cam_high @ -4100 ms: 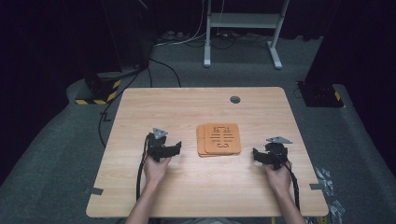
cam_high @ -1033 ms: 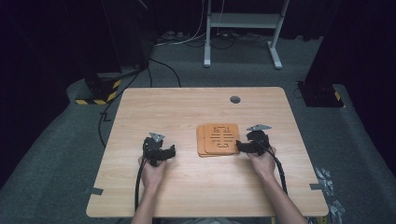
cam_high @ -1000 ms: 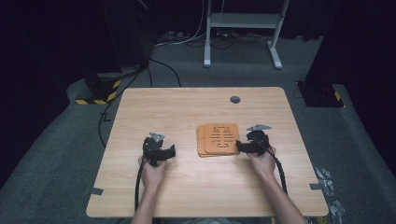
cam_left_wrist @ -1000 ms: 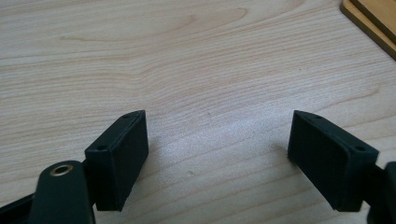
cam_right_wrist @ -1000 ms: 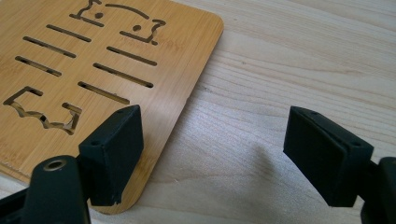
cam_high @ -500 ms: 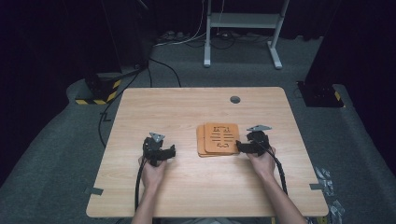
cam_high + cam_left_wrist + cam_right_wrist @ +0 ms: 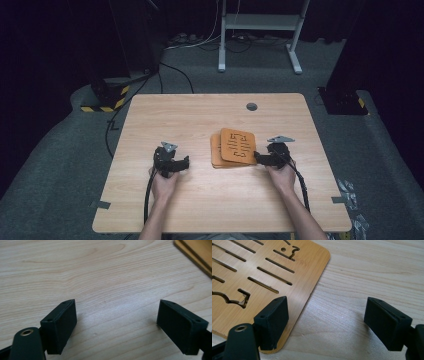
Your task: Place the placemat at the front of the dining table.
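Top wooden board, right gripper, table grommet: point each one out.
top wooden board (image 7: pixel 238 145): high view, its slotted face.
right gripper (image 7: pixel 258 158): high view, midway between its fingertips at the board's edge.
table grommet (image 7: pixel 251 106): high view, its round cap.

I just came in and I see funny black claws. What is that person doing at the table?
A person sits at a wooden table and holds a gripper in each hand. In the middle lies a small stack of thin wooden boards with slots cut through them; the top one sits crooked on the others. The right gripper is at the right edge of the stack, open, with one of its fingers over the top board's edge. The left gripper rests on bare table to the left, open and holding nothing.
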Demonstrator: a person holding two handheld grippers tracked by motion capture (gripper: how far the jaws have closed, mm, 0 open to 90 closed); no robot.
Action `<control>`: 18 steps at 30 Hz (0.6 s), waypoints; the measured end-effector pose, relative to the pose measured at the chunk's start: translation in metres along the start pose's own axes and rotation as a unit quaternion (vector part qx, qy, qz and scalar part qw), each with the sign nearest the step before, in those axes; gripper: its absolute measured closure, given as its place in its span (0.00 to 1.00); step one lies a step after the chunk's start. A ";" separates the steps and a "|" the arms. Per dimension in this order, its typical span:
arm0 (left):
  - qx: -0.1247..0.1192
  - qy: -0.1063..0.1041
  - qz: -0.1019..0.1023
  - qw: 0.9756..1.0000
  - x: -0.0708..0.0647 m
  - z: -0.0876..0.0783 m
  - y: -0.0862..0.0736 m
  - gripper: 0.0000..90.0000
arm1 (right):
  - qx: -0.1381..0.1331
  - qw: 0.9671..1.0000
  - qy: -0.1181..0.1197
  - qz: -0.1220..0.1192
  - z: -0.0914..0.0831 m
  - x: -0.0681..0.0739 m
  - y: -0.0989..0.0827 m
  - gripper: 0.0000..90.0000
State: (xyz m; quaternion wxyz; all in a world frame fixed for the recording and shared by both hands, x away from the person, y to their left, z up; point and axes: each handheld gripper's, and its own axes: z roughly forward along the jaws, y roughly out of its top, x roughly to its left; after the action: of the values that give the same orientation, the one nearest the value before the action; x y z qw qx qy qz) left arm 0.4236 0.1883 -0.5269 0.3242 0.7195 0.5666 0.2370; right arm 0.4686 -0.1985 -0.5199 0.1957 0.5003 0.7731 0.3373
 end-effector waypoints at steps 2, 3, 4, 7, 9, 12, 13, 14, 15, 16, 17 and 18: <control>-0.001 -0.010 -0.004 1.000 0.001 0.000 0.000 0.18 | -0.003 1.000 0.002 0.004 0.000 -0.001 -0.001 0.21; 0.001 -0.020 -0.008 1.000 0.001 -0.001 0.001 0.18 | -0.005 1.000 0.003 0.005 0.000 -0.002 -0.002 0.21; -0.001 -0.035 -0.016 0.999 0.001 -0.001 0.002 0.17 | -0.006 1.000 0.004 0.007 0.000 -0.002 -0.002 0.21; -0.002 -0.049 -0.001 0.999 -0.005 -0.001 0.006 0.16 | -0.007 1.000 0.005 0.010 0.001 -0.004 -0.003 0.21; -0.005 -0.062 0.007 0.998 -0.013 -0.002 0.010 0.16 | -0.006 1.000 0.003 0.010 0.001 -0.004 -0.003 0.21; -0.007 -0.074 0.021 0.997 -0.022 -0.003 0.016 0.16 | -0.009 1.000 -0.001 0.006 0.001 -0.004 -0.003 0.21; -0.009 -0.076 0.023 0.997 -0.024 -0.003 0.018 0.16 | -0.008 1.000 0.000 0.006 0.000 -0.004 -0.003 0.21; -0.010 -0.081 0.027 0.996 -0.027 -0.004 0.021 0.17 | -0.007 1.000 0.000 0.005 0.000 -0.004 -0.003 0.21; -0.010 -0.084 0.027 0.996 -0.028 -0.004 0.022 0.17 | -0.009 1.000 -0.002 0.005 0.000 -0.003 -0.003 0.21; -0.010 -0.084 0.027 0.996 -0.028 -0.004 0.022 0.17 | -0.009 1.000 -0.001 0.004 0.000 -0.004 -0.003 0.21; -0.013 -0.098 0.031 0.995 -0.034 -0.006 0.027 0.17 | -0.008 1.000 -0.002 0.006 0.000 -0.004 -0.003 0.21; -0.013 -0.098 0.031 0.995 -0.034 -0.006 0.027 0.18 | -0.008 1.000 -0.002 0.006 0.000 -0.004 -0.003 0.21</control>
State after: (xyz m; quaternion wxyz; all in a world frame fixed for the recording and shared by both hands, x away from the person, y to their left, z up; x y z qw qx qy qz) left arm 0.4295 0.1528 -0.5019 0.3795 0.7522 0.5068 0.1826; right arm 0.4683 -0.2026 -0.5225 0.1992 0.5034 0.7671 0.3441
